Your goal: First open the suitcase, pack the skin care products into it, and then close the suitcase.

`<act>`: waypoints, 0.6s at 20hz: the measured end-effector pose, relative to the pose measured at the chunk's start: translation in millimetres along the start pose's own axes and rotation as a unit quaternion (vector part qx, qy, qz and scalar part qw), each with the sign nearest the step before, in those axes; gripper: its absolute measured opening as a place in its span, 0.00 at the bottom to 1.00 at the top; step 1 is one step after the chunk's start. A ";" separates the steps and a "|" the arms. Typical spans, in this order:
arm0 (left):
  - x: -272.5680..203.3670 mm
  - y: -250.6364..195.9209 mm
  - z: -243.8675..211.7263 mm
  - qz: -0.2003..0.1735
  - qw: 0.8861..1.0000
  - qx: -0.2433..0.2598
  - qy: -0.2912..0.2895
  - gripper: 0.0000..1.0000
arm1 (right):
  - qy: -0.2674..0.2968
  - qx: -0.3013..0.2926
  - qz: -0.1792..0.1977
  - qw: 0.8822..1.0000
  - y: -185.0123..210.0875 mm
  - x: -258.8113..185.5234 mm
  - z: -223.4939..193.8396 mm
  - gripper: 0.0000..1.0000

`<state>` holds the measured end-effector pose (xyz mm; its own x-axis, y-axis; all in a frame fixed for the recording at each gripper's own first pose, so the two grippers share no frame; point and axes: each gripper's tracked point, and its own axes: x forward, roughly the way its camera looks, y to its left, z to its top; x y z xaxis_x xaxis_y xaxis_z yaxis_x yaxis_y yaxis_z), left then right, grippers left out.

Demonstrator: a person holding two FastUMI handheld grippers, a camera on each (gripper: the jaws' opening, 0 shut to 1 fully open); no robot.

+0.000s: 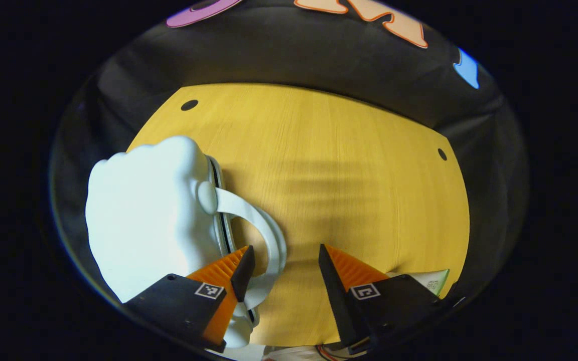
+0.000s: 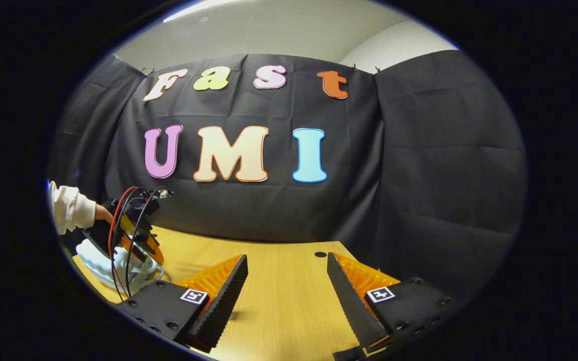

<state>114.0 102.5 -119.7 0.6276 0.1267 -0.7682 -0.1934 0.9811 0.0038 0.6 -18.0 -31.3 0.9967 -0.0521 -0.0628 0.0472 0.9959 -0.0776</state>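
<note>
The white, cloud-shaped suitcase [image 1: 138, 215] lies shut on the yellow table at the left of the left gripper view. Its curved white handle [image 1: 261, 220] arcs out to the right. My left gripper [image 1: 284, 250] stands open just above it. The handle's loop sits between the fingers, close against the left one. In the right gripper view the suitcase [image 2: 96, 265] appears at the far left, under the left gripper [image 2: 128, 225] and a sleeved hand [image 2: 70, 208]. My right gripper [image 2: 286, 258] hovers open over bare table with nothing between its fingers.
The wooden table [image 1: 344, 165] has a small dark hole [image 1: 189, 105] near each far corner. A white and green box edge [image 1: 432, 281] peeks out behind the left gripper's right finger. Black cloth walls surround the table.
</note>
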 end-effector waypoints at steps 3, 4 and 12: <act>12.7 11.2 -0.1 0.025 0.999 0.006 0.021 0.67 | 0.005 0.003 -0.007 1.000 -8.9 1.5 -2.7 0.99; 16.6 13.4 0.1 0.033 0.999 0.006 0.029 0.64 | 0.008 0.006 -0.009 1.000 -11.8 2.0 -5.7 0.99; 45.2 21.3 -13.0 0.052 0.995 -0.012 0.086 0.15 | 0.021 0.010 -0.027 0.999 -29.2 5.3 -15.2 0.99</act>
<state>128.5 127.2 -162.7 0.4650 0.1985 -0.8628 -0.2703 0.9598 0.0751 3.5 -48.5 -44.5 0.9889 -0.1086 -0.1010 0.1026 0.9927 -0.0631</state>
